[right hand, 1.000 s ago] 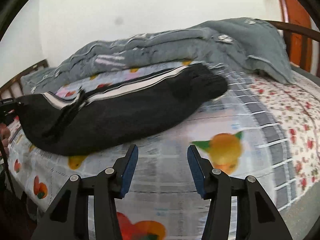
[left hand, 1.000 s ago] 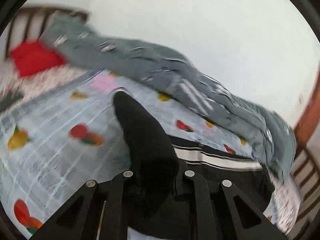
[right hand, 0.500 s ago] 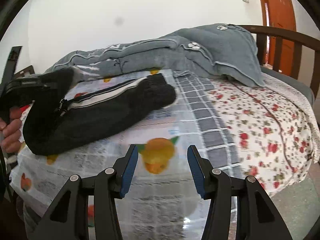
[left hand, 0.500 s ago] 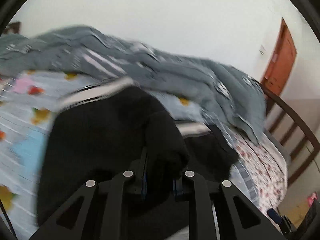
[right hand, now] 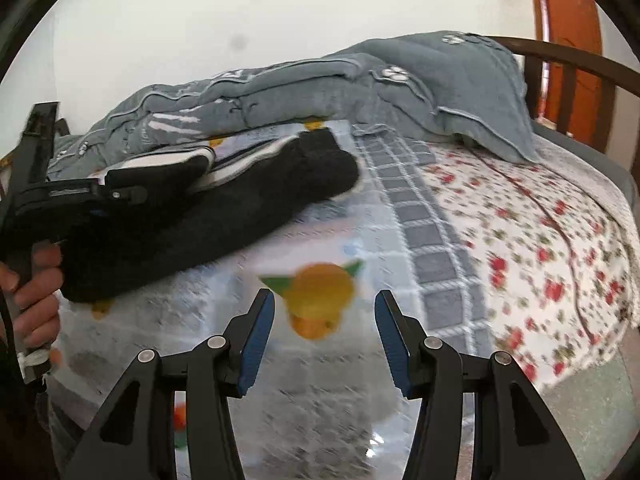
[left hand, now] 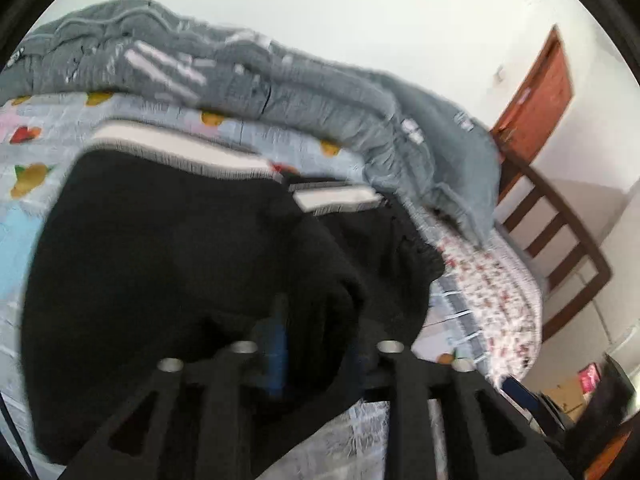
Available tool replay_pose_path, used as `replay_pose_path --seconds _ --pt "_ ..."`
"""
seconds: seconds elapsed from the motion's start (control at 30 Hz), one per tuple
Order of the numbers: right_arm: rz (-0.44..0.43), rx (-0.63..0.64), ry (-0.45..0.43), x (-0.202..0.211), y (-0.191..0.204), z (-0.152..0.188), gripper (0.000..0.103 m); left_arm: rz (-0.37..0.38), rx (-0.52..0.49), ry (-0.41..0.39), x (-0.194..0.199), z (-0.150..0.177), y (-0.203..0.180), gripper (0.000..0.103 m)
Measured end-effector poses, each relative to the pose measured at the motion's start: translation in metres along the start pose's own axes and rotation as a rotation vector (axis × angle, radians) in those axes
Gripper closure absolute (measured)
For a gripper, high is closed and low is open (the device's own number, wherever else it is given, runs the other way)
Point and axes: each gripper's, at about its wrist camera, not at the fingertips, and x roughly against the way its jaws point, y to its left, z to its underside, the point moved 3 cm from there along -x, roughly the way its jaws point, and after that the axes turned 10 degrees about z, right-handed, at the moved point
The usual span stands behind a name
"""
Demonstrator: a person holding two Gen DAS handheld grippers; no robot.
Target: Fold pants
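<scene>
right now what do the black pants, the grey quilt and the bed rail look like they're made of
Pants: soft, matte knit, maybe fleece; fuzzy surface, ribbed cuff, white woven side stripe.
Quilt: padded cotton-like fabric, matte; stitched seams and puffy folds.
Rail: dark brown wood by its look, smooth with a slight sheen; painted metal can't be ruled out.

A: Free room, near side?
B: Bare fruit-print sheet [right hand: 320, 360] ahead of the right gripper [right hand: 325, 344]; jaws apart, nothing between them.

A: Obstacles?
B: Black pants [right hand: 224, 216] heaped left; grey quilt [right hand: 360, 92] banked behind; wooden bed rail [right hand: 568, 68] at far right.

A: Left side?
B: Left gripper [left hand: 316, 344], jaws opening, buried in pants cloth; the hand [right hand: 34, 292] holding it blocks the left edge.
</scene>
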Motion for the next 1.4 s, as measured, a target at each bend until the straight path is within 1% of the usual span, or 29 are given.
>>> replay_pose_path --seconds 0.03,0.07,0.1,0.13,0.2,0.27,0.4,0.53,0.6,0.63,0.67,0.7,0.77,0.83,0.9,0.93,0.97,1.03,1.1,1.17,1.23,1.27,1.3,1.33,1.37,1.4 --pt "-0.011 0.001 -0.004 -0.001 0.005 -0.004 0.051 0.006 -0.017 -0.037 0.013 -0.002 0.002 0.049" --pt "-0.032 -0.001 -0.011 -0.002 0.014 -0.011 0.047 0.002 -0.037 -0.082 0.03 -0.004 0.005 0.044" --pt "-0.049 -0.003 -0.016 -0.003 0.02 -0.017 0.045 -0.009 -0.048 -0.108 0.043 -0.006 0.008 0.041" --pt "-0.068 -0.006 -0.02 -0.004 0.028 -0.023 0.044 -0.032 -0.051 -0.124 0.058 -0.007 0.016 0.041" --pt "-0.106 -0.023 -0.014 -0.01 0.043 -0.036 0.043 -0.067 -0.029 -0.132 0.077 -0.01 0.033 0.041" --pt "-0.163 -0.07 0.023 -0.023 0.059 -0.047 0.043 -0.118 0.004 -0.14 0.098 -0.01 0.057 0.041" --pt "-0.282 -0.134 0.096 -0.049 0.085 -0.057 0.043 -0.209 0.062 -0.145 0.136 -0.001 0.097 0.041" --pt "-0.315 -0.14 0.161 -0.086 0.109 -0.055 0.043 -0.25 0.096 -0.139 0.164 0.015 0.119 0.041" --pt "-0.31 -0.131 0.224 -0.111 0.119 -0.048 0.048 -0.269 0.105 -0.137 0.17 0.024 0.125 0.041" --pt "-0.326 -0.128 0.227 -0.117 0.124 -0.044 0.059 -0.264 0.112 -0.133 0.172 0.029 0.128 0.041" --pt "-0.353 -0.115 0.219 -0.117 0.127 -0.044 0.077 -0.248 0.122 -0.126 0.171 0.034 0.13 0.041" --pt "-0.378 -0.076 0.209 -0.113 0.132 -0.045 0.082 -0.233 0.129 -0.121 0.168 0.039 0.13 0.041" --pt "-0.382 -0.019 0.134 -0.099 0.134 -0.055 0.084 -0.19 0.133 -0.101 0.156 0.047 0.125 0.041" --pt "-0.402 -0.013 0.073 -0.086 0.128 -0.069 0.084 -0.136 0.115 -0.06 0.138 0.056 0.113 0.041" --pt "-0.398 -0.003 0.039 -0.08 0.123 -0.082 0.084 -0.078 0.089 -0.025 0.122 0.062 0.101 0.039" --pt "-0.39 0.003 0.024 -0.078 0.12 -0.087 0.084 -0.054 0.069 -0.004 0.111 0.066 0.091 0.036" --pt "-0.382 0.012 0.009 -0.077 0.116 -0.093 0.084 -0.051 0.056 0.006 0.103 0.068 0.086 0.034" --pt "-0.37 0.026 -0.006 -0.079 0.111 -0.103 0.084 -0.067 0.041 0.026 0.088 0.072 0.077 0.034" --pt "-0.372 0.024 -0.011 -0.082 0.104 -0.114 0.084 -0.115 0.052 0.046 0.071 0.074 0.074 0.034" --pt "-0.374 0.03 -0.027 -0.081 0.097 -0.123 0.084 -0.194 0.035 0.051 0.056 0.072 0.07 0.034" --pt "-0.37 0.041 -0.055 -0.078 0.087 -0.13 0.085 -0.248 -0.009 0.063 0.046 0.07 0.064 0.034" --pt "-0.352 0.037 -0.093 -0.073 0.074 -0.136 0.085 -0.26 -0.032 0.077 0.041 0.069 0.06 0.034" --pt "-0.324 -0.003 -0.138 -0.068 0.055 -0.142 0.085 -0.255 -0.044 0.083 0.04 0.068 0.057 0.034" --pt "-0.309 -0.048 -0.154 -0.069 0.037 -0.146 0.085 -0.245 -0.052 0.083 0.039 0.067 0.054 0.034" --pt "-0.293 -0.07 -0.146 -0.073 0.022 -0.148 0.085 -0.239 -0.057 0.08 0.038 0.066 0.052 0.034" --pt "-0.255 -0.074 -0.126 -0.082 0.008 -0.147 0.085 -0.236 -0.057 0.079 0.038 0.067 0.051 0.034"
